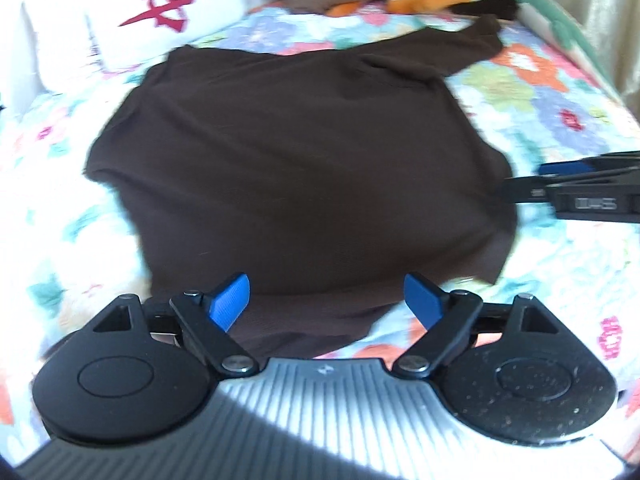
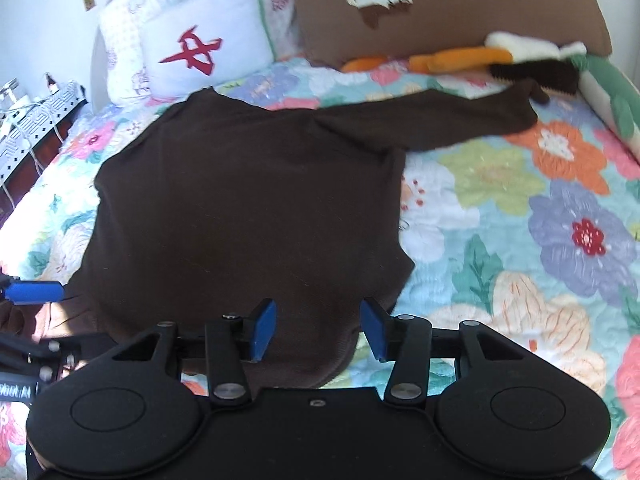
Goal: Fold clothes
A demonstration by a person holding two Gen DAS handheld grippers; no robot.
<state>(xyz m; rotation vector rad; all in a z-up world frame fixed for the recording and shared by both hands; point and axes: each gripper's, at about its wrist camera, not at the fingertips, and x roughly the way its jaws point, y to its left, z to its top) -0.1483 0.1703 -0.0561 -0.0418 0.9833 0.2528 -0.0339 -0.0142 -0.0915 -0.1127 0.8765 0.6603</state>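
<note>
A dark brown long-sleeved top (image 1: 304,168) lies spread on the flowered quilt (image 1: 540,92). It also shows in the right wrist view (image 2: 248,208), with one sleeve (image 2: 440,120) stretched out to the far right. My left gripper (image 1: 327,300) is open and empty, hovering over the top's near hem. My right gripper (image 2: 318,330) is open and empty over the near edge of the top. The right gripper also shows at the right edge of the left wrist view (image 1: 560,182), and the left gripper's blue finger (image 2: 34,291) shows at the left of the right wrist view.
A white pillow with a red mark (image 2: 200,52) and a brown cushion (image 2: 460,8) stand at the head of the bed. An orange, white and green plush toy (image 2: 520,56) lies by the sleeve end. A radiator (image 2: 32,120) is on the left.
</note>
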